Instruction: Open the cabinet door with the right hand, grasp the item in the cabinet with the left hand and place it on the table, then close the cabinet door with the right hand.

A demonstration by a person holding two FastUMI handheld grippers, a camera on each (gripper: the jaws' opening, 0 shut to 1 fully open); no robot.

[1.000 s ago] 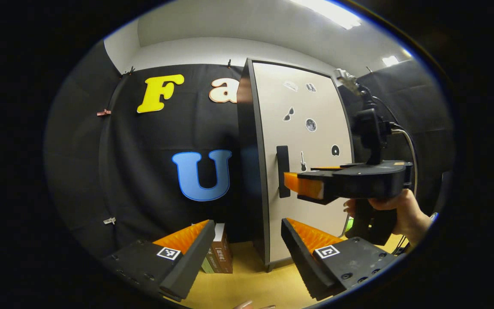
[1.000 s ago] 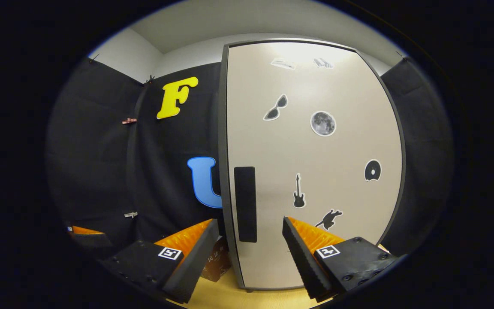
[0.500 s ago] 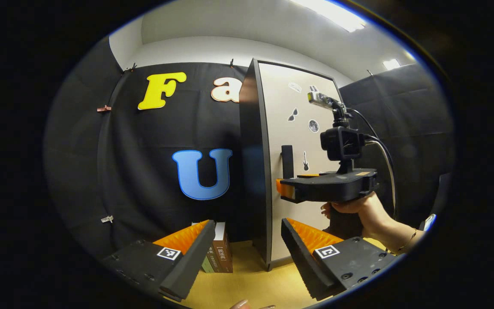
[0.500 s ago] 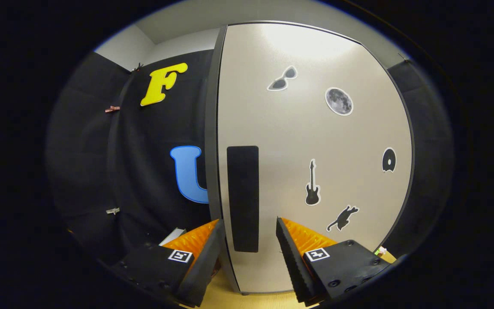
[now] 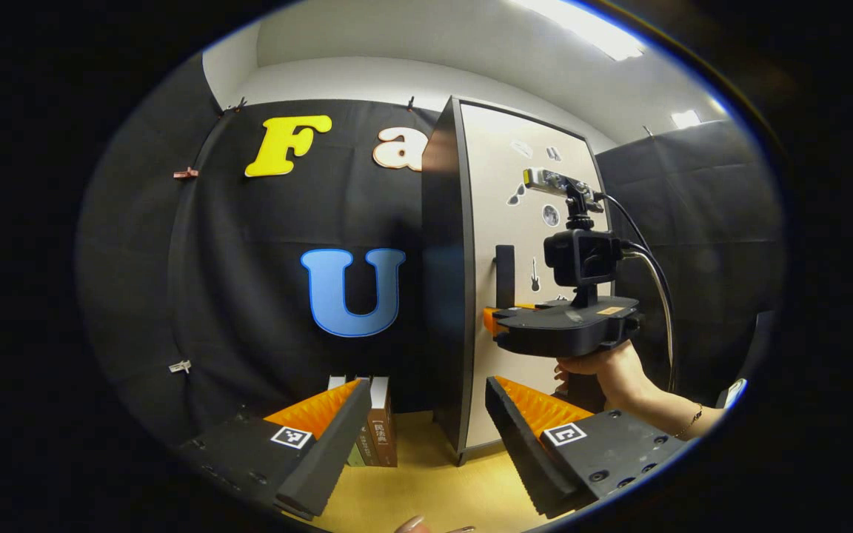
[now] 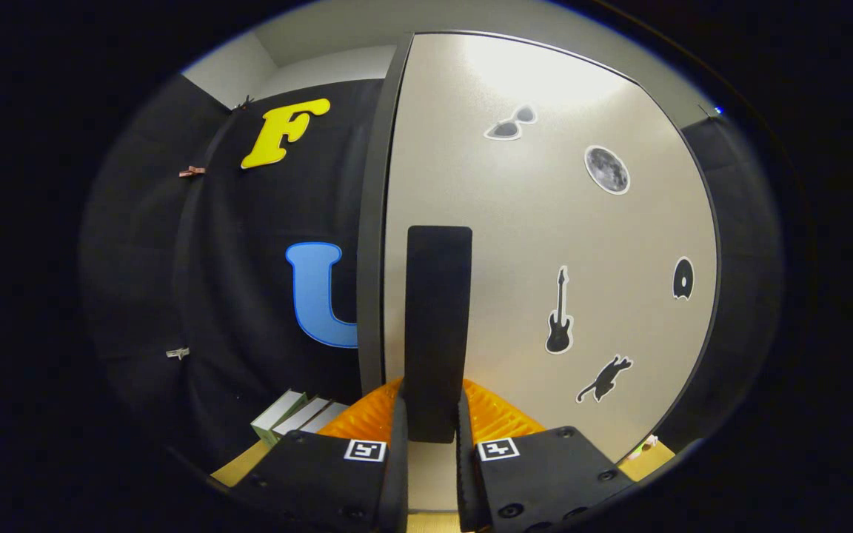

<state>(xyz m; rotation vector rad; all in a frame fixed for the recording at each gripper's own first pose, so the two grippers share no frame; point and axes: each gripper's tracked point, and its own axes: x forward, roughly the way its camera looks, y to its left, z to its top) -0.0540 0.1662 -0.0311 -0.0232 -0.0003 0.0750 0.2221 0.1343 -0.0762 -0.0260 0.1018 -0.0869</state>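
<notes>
Both fingers of your right gripper (image 6: pixel 430 437) clamp the door handle (image 6: pixel 435 326); left gripper (image 5: pixel 426 422) hangs open, its view catching books (image 5: pixel 375 429) on the desk (image 5: pixel 426 481).

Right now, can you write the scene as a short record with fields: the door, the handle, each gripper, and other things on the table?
cabinet door: closed, stickers on its front
handle: dark vertical bar near the door's left edge
right gripper: fingers closed on the handle's lower end; also seen at the handle from the left gripper view
left gripper: open, holding nothing, pointing at the cabinet's left side
books: standing upright on the table, left of the cabinet
table: yellow wooden top
task stage: handle gripped, door not yet pulled open
</notes>
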